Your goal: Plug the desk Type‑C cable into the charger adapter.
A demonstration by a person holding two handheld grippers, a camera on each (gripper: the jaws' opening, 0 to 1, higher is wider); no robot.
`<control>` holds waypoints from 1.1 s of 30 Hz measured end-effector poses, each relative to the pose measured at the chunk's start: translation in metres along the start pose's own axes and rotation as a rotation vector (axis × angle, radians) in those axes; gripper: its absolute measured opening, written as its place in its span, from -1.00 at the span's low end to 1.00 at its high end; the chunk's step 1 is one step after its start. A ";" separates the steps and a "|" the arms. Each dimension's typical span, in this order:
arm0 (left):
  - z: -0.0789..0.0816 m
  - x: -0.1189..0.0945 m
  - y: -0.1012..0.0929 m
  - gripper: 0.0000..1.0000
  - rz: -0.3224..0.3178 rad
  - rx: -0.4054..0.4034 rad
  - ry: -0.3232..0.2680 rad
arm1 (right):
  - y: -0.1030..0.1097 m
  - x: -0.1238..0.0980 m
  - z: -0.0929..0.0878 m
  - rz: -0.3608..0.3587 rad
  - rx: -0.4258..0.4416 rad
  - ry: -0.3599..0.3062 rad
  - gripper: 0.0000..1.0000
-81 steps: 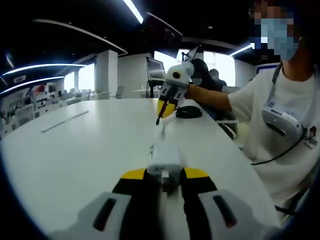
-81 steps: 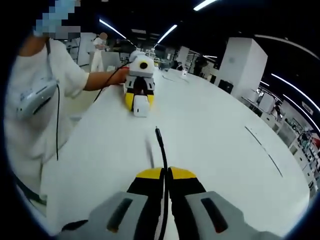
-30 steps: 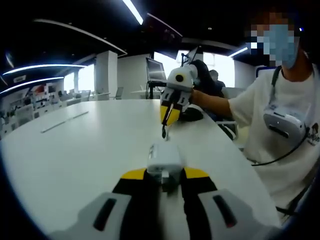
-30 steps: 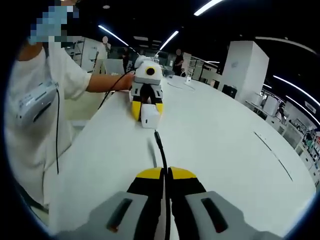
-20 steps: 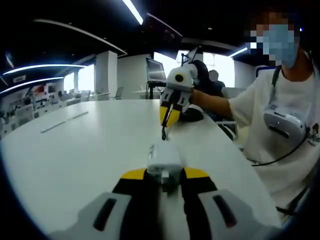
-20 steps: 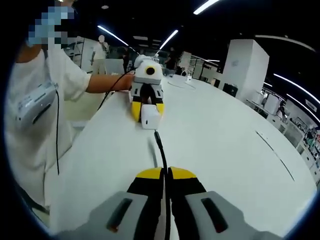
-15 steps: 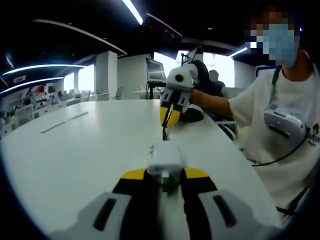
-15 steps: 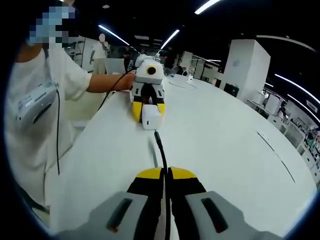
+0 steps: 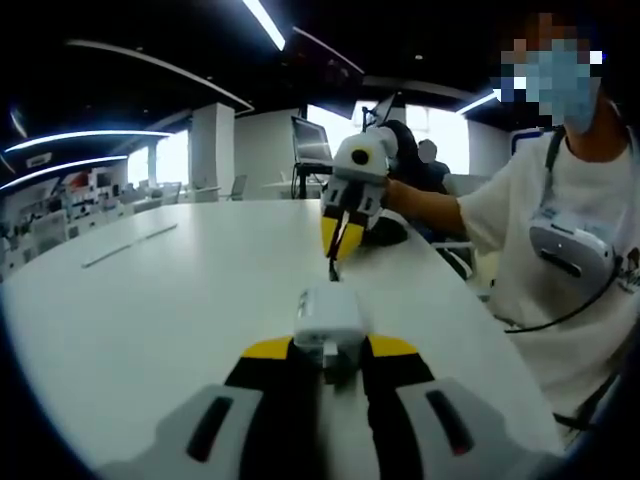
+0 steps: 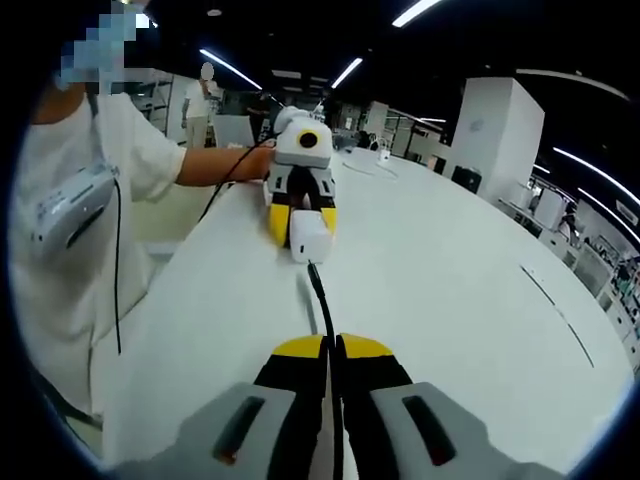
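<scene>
Facing each other above the white surface [image 9: 150, 300]: left gripper [image 9: 327, 352] jaws clamp the charger [image 9: 328, 316]; right gripper [image 10: 330, 352] jaws pinch the cable [image 10: 322, 300], its long axis aimed straight at the charger, plug tip just short of it.

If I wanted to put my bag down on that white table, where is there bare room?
The table lies bare beyond the charger adapter and black cable, out toward the thin lines near its far edge. It is crowded where the left tool and right tool meet, near the person.
</scene>
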State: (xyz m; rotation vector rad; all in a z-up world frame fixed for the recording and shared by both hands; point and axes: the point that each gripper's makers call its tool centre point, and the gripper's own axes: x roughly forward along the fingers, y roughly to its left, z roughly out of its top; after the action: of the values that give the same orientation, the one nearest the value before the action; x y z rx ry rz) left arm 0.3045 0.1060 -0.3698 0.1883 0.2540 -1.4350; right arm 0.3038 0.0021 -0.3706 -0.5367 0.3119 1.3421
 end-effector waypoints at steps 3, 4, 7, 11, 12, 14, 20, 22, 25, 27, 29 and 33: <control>0.000 0.000 0.000 -0.49 0.000 0.002 -0.001 | 0.001 0.002 0.000 0.004 0.000 -0.001 -0.93; 0.000 0.000 0.000 -0.49 0.000 0.002 -0.001 | 0.001 0.002 0.001 0.004 0.001 -0.004 -0.93; 0.000 0.000 0.000 -0.49 0.001 0.003 -0.001 | 0.003 0.004 0.002 0.007 0.003 -0.007 -0.93; 0.000 0.000 0.001 -0.49 0.001 0.004 -0.002 | 0.003 0.006 0.002 0.007 0.004 -0.007 -0.93; 0.000 0.000 0.001 -0.49 0.001 0.005 -0.002 | 0.002 0.006 0.002 0.007 0.005 -0.007 -0.93; 0.000 0.000 0.000 -0.49 0.002 0.006 -0.002 | 0.001 0.006 0.003 0.006 0.006 -0.011 -0.93; 0.001 0.000 0.001 -0.49 0.003 0.007 -0.002 | 0.001 0.008 0.005 0.011 0.008 -0.014 -0.93; 0.001 0.000 0.001 -0.49 0.003 0.007 -0.002 | 0.001 0.009 0.005 0.012 0.007 -0.012 -0.93; 0.001 0.000 0.001 -0.49 0.002 0.007 -0.002 | 0.000 0.010 0.006 0.014 0.012 -0.016 -0.93; 0.001 0.001 0.001 -0.49 0.003 0.007 -0.002 | 0.000 0.011 0.005 0.014 0.012 -0.013 -0.93; 0.001 0.001 0.001 -0.49 0.003 0.007 -0.002 | -0.001 0.012 0.006 0.016 0.015 -0.015 -0.93; 0.002 0.001 0.002 -0.49 0.003 0.008 -0.002 | -0.001 0.012 0.007 0.016 0.014 -0.018 -0.93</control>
State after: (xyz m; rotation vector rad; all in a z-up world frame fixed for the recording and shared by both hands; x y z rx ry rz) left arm 0.3064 0.1045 -0.3686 0.1931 0.2463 -1.4335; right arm 0.3068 0.0160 -0.3710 -0.5112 0.3112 1.3585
